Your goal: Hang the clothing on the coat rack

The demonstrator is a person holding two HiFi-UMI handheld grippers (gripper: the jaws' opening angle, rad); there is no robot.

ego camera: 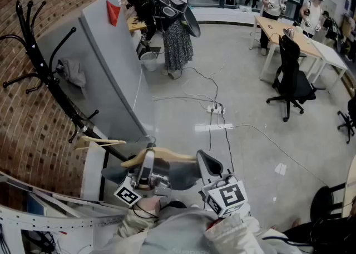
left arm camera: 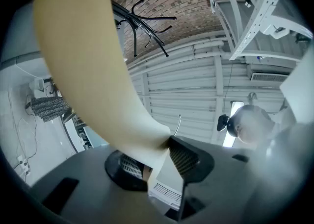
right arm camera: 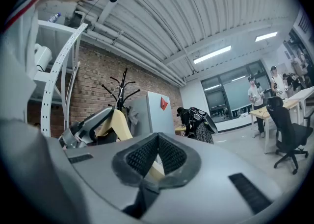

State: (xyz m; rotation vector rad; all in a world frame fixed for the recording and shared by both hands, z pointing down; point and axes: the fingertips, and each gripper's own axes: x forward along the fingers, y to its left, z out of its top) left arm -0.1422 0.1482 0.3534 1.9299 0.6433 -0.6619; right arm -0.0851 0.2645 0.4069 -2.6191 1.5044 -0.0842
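Both grippers are held close to the person's chest, low in the head view, side by side. The left gripper (ego camera: 149, 154) is tilted upward, and its jaws are spread wide and pressed onto one arm of a wooden hanger (ego camera: 167, 154). The right gripper (ego camera: 207, 159) is held level, and its jaws are closed in a narrow wedge on the other end of the same hanger. Dark grey clothing (ego camera: 175, 176) is seen draped below the hanger, between the two grippers. The black coat rack (ego camera: 47, 75) is stood against the brick wall (ego camera: 22, 130) to the left, apart from the hanger, with a second hanger (ego camera: 97, 143) seen by its lower part.
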